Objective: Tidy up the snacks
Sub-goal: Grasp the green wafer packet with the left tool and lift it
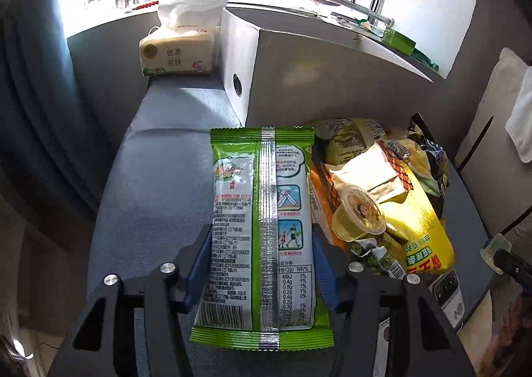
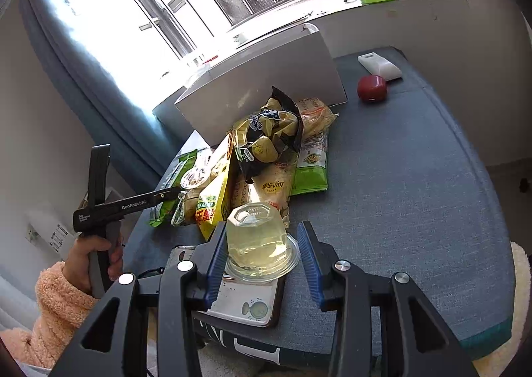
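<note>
My left gripper (image 1: pixel 261 240) is shut on a green and white snack packet (image 1: pixel 261 227), back side up, held over the blue-grey table. To its right lies a snack pile (image 1: pixel 382 197): a jelly cup (image 1: pixel 360 214), a yellow bag (image 1: pixel 425 237) and other packets. In the right wrist view my right gripper (image 2: pixel 262 244) is open around an upside-down clear jelly cup (image 2: pixel 256 237) that rests on a phone (image 2: pixel 247 300); the right pad stands apart from the cup. The pile (image 2: pixel 262 157) lies beyond it. The left gripper (image 2: pixel 166 192) shows at the left of that view.
A white box (image 1: pixel 319 77) stands behind the pile; it also shows in the right wrist view (image 2: pixel 259 84). A tissue pack (image 1: pixel 178 53) sits at the far left. A red apple-shaped object (image 2: pixel 371 87) and a white device (image 2: pixel 379 66) lie at the far right.
</note>
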Available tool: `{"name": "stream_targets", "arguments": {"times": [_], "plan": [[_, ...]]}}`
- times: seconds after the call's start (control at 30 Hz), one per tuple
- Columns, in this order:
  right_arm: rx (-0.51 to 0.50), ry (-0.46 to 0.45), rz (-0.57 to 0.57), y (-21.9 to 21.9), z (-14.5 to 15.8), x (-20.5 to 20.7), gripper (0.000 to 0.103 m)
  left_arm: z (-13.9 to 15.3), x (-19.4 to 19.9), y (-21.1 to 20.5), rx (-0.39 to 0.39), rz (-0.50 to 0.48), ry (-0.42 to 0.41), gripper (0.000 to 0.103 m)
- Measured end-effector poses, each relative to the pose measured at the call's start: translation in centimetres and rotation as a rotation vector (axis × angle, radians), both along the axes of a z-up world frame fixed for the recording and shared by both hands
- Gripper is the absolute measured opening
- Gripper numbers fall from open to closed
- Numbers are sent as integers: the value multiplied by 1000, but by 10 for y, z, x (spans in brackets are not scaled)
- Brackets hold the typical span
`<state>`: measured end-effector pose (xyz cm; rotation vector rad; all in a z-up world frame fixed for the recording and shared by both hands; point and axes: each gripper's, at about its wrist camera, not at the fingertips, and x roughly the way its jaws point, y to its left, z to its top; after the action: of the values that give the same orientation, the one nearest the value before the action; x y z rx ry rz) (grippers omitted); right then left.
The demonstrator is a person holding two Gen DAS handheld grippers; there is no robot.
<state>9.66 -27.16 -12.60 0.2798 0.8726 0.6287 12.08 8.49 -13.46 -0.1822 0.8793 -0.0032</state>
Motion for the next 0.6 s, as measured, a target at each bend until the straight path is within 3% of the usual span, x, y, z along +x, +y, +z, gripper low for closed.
{"name": "stream_targets", "arguments": {"times": [0.2,0.3,0.47,0.6], "plan": [[32,-32,27,9,20,26,46,66,-10,5,-45,11,-197,60],[24,-125,45,19,52,49,46,101,2,2,-41,-12,-298,60],[2,-224,59,39,103,100,46,140,55,-9,-38,-27,-346,61],[11,-258,75,55,129,146,46,151,105,-15,-47,-46,-349,61]]}}
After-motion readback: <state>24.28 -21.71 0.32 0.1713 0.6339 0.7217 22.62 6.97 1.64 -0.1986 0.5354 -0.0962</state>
